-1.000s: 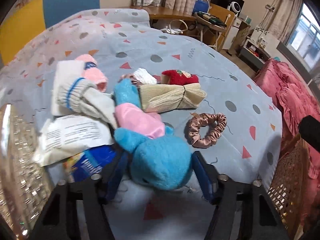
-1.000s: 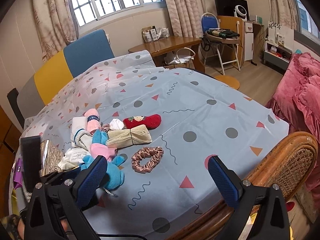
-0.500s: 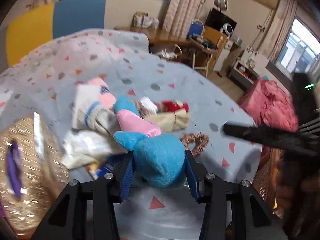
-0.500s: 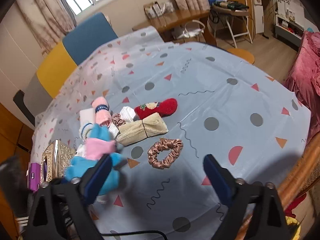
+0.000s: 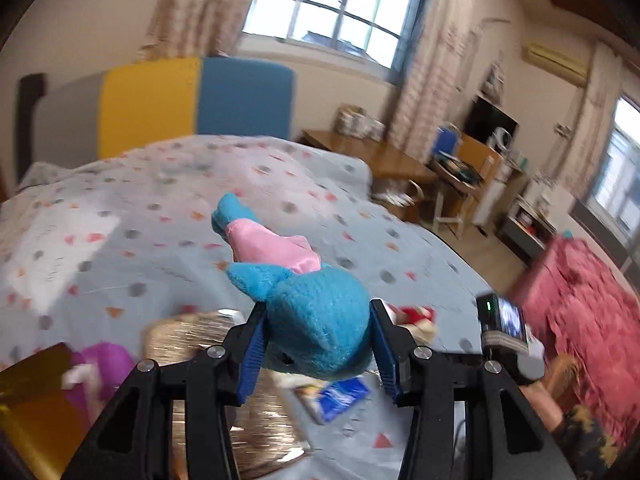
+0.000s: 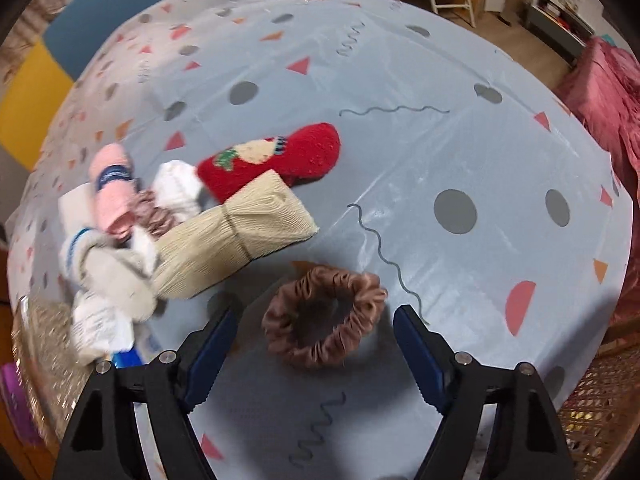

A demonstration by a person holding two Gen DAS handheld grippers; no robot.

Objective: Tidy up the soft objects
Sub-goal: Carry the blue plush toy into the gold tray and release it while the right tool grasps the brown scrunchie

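Observation:
My left gripper (image 5: 318, 342) is shut on the head of a blue plush toy (image 5: 316, 312) with a pink body, held up in the air above the table. In the right wrist view my right gripper (image 6: 316, 348) points down over a brown satin scrunchie (image 6: 344, 284) lying on the tablecloth. Its jaws are closing with the scrunchie between them, and the blue pads (image 6: 212, 340) stand clear of it on both sides. Behind the scrunchie lie a beige cloth bundle (image 6: 236, 232), a red sock (image 6: 280, 156), a pink rolled sock (image 6: 112, 184) and a white sock (image 6: 108, 264).
A glittery gold container (image 5: 192, 336) with a purple item (image 5: 100, 364) sits at the table's left edge, below the toy. A white packet (image 6: 96, 324) lies beside the socks. A wicker chair (image 6: 600, 408) stands at the table's right edge. The grey patterned tablecloth (image 6: 460, 140) stretches far and right.
My left gripper has lifted the blue plush off the table and swung left over the gold container. My right gripper has come down over the scrunchie and its jaws have narrowed.

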